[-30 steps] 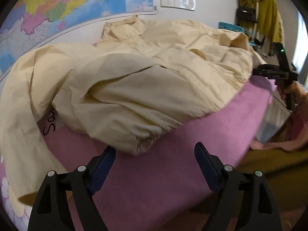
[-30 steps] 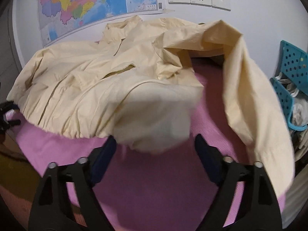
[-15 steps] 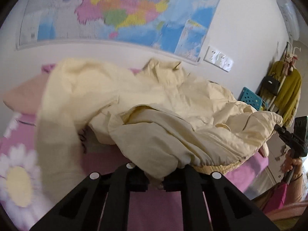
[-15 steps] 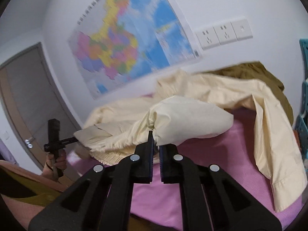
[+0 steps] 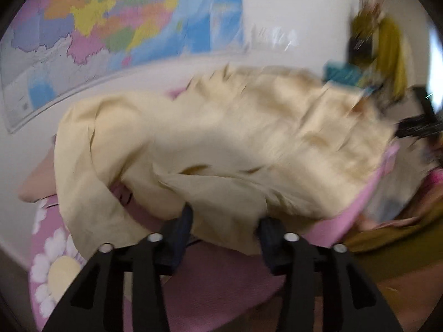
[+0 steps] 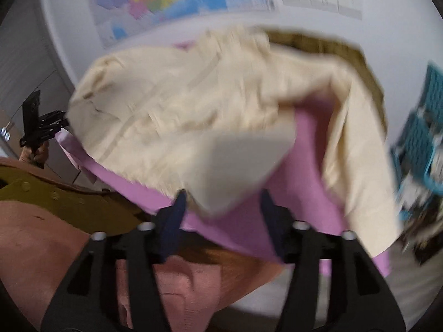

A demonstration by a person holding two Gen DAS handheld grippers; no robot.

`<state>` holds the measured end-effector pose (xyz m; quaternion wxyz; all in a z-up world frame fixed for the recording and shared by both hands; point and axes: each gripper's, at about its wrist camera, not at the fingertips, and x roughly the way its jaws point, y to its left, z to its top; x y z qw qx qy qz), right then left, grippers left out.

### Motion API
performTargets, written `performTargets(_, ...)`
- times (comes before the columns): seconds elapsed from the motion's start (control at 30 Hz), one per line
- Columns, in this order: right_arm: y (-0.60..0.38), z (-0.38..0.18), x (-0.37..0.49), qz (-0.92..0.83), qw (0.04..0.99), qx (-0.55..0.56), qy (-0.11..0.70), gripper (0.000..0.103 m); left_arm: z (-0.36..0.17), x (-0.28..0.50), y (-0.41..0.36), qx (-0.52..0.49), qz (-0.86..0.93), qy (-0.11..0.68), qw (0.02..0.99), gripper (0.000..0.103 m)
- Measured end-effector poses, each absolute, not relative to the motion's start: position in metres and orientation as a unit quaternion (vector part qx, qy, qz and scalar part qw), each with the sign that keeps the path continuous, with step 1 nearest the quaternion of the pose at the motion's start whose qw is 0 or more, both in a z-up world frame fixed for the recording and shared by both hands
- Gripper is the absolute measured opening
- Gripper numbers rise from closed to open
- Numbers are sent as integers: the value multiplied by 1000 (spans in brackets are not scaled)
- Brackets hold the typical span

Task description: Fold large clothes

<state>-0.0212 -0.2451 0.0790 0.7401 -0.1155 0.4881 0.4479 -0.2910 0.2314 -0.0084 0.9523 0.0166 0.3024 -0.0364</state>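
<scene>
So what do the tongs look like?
Both are alike. The left tongs and right tongs each have two black plastic arms with cut-out holes, round silver bolts, and dark blue pads on the inner tips. No cables or markings show. The person wears olive-green clothing; motion blur hides finer detail.

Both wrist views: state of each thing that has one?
Cream shirt: crumpled, unfolded, on the bed.
Pink bedsheet: partly covered by the shirt.
Left gripper: opening, shirt hem between its pads.
Right gripper: opening, shirt corner between its pads.
</scene>
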Motion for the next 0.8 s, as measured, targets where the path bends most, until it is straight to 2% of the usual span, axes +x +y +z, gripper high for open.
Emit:
performTargets(0.1, -240, 111, -8, 474, 759, -74, 440, 61, 10, -303, 247, 0, -55, 267, 962, 52)
performTargets(0.2, -194, 113, 13, 476, 773, -70, 414, 62, 33, -308, 252, 0, -80, 213, 974, 55)
performTargets(0.23, -180, 109, 18, 473, 775, -69, 413, 62, 38, -307, 250, 10, -74, 204, 976, 67)
performTargets(0.3, -138, 91, 36, 459, 780, -78, 418, 62, 47, -287, 243, 36, -31, 201, 978, 77)
performTargets(0.6, 9, 10, 112, 418, 775, -154, 449, 63, 28, -133, 222, 54, 8, 300, 952, 76)
performTargets(0.67, 30, -10, 124, 395, 776, -190, 454, 61, 16, -106, 219, 59, 9, 323, 945, 76)
performTargets(0.7, 39, -21, 129, 386, 772, -210, 458, 57, 11, -96, 219, 62, 8, 332, 941, 74)
performTargets(0.73, 44, -28, 132, 376, 773, -230, 456, 40, 5, -82, 217, 67, 10, 345, 936, 73)
performTargets(0.77, 50, -37, 136, 366, 769, -250, 460, 14, 1, -70, 216, 69, 14, 354, 933, 73)
performTargets(0.8, 53, -42, 141, 367, 762, -253, 469, 1, -3, -61, 217, 70, 14, 362, 929, 72)
